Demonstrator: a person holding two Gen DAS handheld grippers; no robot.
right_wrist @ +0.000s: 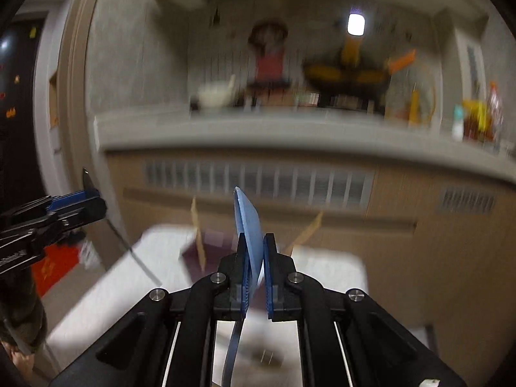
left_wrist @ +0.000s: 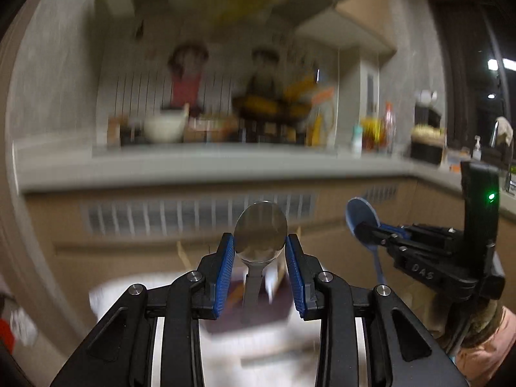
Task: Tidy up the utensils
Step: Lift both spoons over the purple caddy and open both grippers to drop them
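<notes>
My left gripper (left_wrist: 259, 245) is shut on a metal spoon (left_wrist: 260, 230), bowl up and pinched between the blue pads, handle hanging down. My right gripper (right_wrist: 256, 251) is shut on a blue plastic spoon (right_wrist: 248, 225), held edge-on, its handle hanging down. In the left wrist view the right gripper (left_wrist: 371, 229) shows at right with the blue spoon (left_wrist: 361, 214). In the right wrist view the left gripper (right_wrist: 92, 201) shows at the left edge with the metal spoon's edge (right_wrist: 86, 179). Both are held up above a white table (right_wrist: 103, 283).
A dark tray or box with light wooden pieces (right_wrist: 206, 251) lies on the white table, blurred. Behind it runs a kitchen counter (left_wrist: 200, 164) crowded with a bowl (left_wrist: 163, 125), bottles and a rack. Wooden cabinets with a vent grille (right_wrist: 258, 179) stand below.
</notes>
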